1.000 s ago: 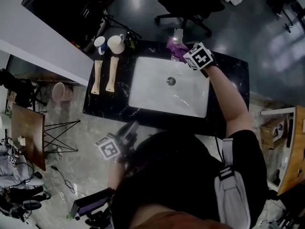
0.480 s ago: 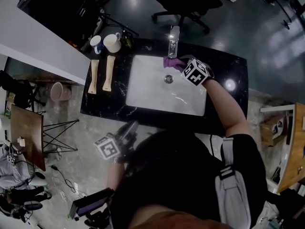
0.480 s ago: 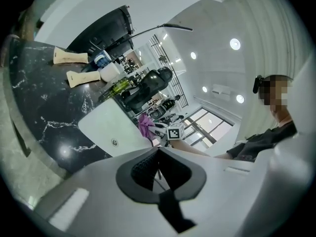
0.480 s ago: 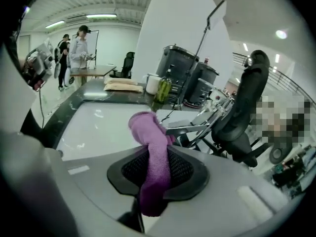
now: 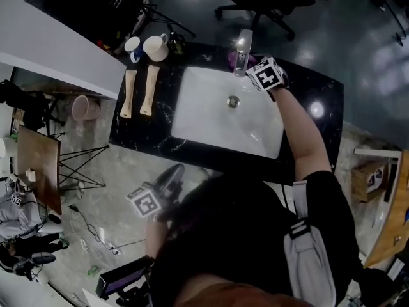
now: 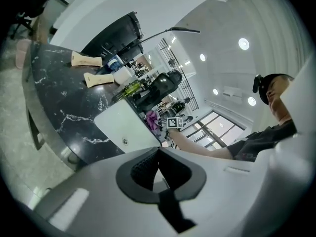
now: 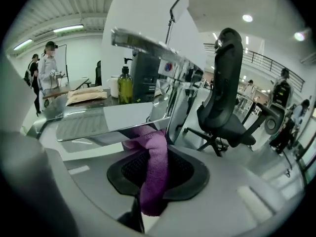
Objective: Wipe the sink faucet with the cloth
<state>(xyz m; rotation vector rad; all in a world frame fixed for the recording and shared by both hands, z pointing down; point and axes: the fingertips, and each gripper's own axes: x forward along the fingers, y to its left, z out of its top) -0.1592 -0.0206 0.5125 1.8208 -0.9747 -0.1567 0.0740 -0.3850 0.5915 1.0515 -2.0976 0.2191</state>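
At the back rim of the basin: tall chrome sink faucet (image 5: pixel 242 50), upright, flat spout reaching out over the bowl. Meets the purple terry cloth (image 7: pixel 148 143) just under the spout, beside the column, touching by the look of the right gripper view. Cloth pinched in the right tool (image 7: pixel 154 177), narrow on the fold, loose end hanging down between the pads. Seen from the head view only as a purple scrap just behind the faucet.

Judged as mid-wipe: contact made low on the spout and column. No telling how much is already wiped, with no visible difference across the chrome. Probably left: top of the spout, far side of the column, base.

Below, white rectangular sink (image 5: pixel 211 120) with a round drain (image 5: pixel 232 100), set in a black marble-veined surface (image 5: pixel 316 107). On its left part, two pale wooden pieces (image 5: pixel 130 94) side by side. Past them a blue-and-white mug (image 5: pixel 133 45) and a cream mug (image 5: pixel 155 48), close together, and a green pump bottle (image 7: pixel 125 85). Beyond the surface, black office chair (image 7: pixel 224 98).

Left tool (image 6: pixel 158 164) well apart from the sink, near the body, pads pressed together on nothing.

Writing: none readable. Only black-and-white square markers (image 5: pixel 266 73) on the tools' cubes and a small red-and-blue sticker (image 7: pixel 168 66) on the faucet, print too small to make out.
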